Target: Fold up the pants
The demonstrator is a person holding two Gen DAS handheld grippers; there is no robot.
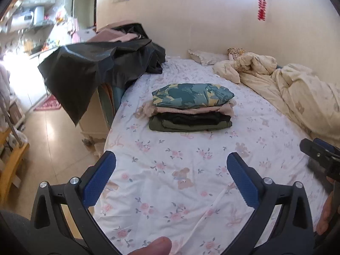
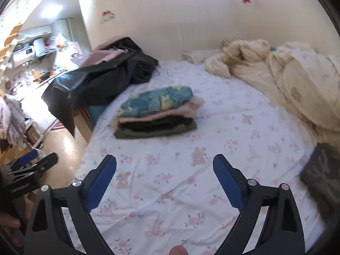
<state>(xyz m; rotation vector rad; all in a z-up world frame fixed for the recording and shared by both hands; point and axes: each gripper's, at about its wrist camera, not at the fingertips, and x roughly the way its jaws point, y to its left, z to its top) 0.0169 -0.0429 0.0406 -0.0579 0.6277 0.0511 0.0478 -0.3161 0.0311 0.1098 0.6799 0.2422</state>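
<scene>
Two grippers: left gripper (image 1: 171,162) and right gripper (image 2: 164,164) both hang over the bed sheet (image 1: 191,191) with jaws spread wide, nothing between the blue pads.
Folded stack: pants and other garments (image 1: 191,114) lie piled near the sheet's far left part, well apart from both grippers.
Top of stack: teal floral piece (image 1: 192,94).
Dark cover: black sheeting (image 1: 91,63) droops off the bed's left corner.
Bedding: cream quilt (image 1: 297,89) bunched along the wall.
</scene>
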